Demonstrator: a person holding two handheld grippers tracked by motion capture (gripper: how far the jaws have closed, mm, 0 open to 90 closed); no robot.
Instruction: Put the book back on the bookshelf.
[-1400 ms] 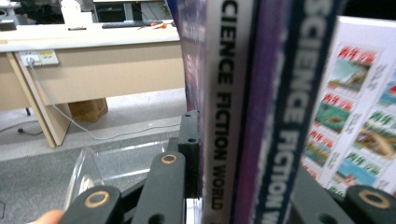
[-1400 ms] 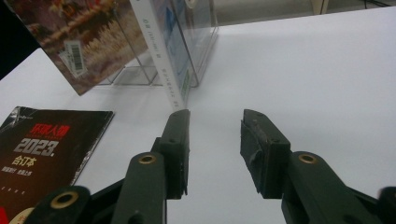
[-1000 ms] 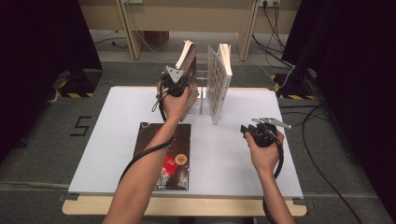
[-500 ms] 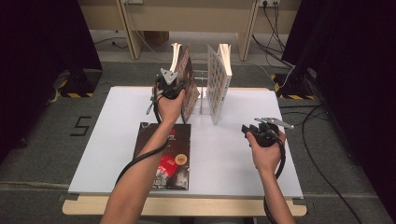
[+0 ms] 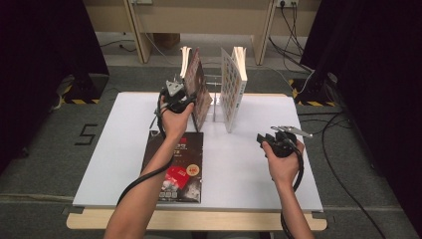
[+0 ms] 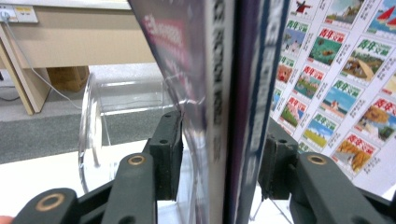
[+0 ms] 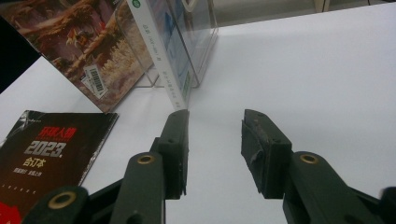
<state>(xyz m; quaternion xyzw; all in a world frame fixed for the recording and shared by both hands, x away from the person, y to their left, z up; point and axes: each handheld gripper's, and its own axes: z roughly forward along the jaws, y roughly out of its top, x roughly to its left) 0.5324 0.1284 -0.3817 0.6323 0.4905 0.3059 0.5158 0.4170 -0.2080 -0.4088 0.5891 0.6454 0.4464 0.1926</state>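
Note:
A brown-covered book (image 5: pixel 199 84) stands tilted in the clear stand (image 5: pixel 215 99) at the back of the white table (image 5: pixel 124 139). My left gripper (image 5: pixel 189 99) is at its near edge. In the left gripper view the book's spine (image 6: pixel 219 70) sits between the jaws of that gripper (image 6: pixel 224 135), which have just been opening; the pads (image 6: pixel 170 154) stand just off the covers. A white book with many small pictures (image 5: pixel 231 89) stands to the right in the same stand. My right gripper (image 5: pixel 263 138) hovers open and empty over the table's right side, also seen as the right gripper (image 7: pixel 215 126).
A dark magazine (image 5: pixel 176 164) lies flat on the table under the left forearm. From the right gripper view the white book (image 7: pixel 163 51), brown book (image 7: pixel 79 42) and stand (image 7: pixel 201 28) lie ahead, the magazine (image 7: pixel 46 149) at the left. Desks and cables stand beyond the table.
The left gripper's jaws have widened around the brown book, and the hand has drawn slightly left and toward the near side. The book stays leaning in the stand. The right hand has kept still.

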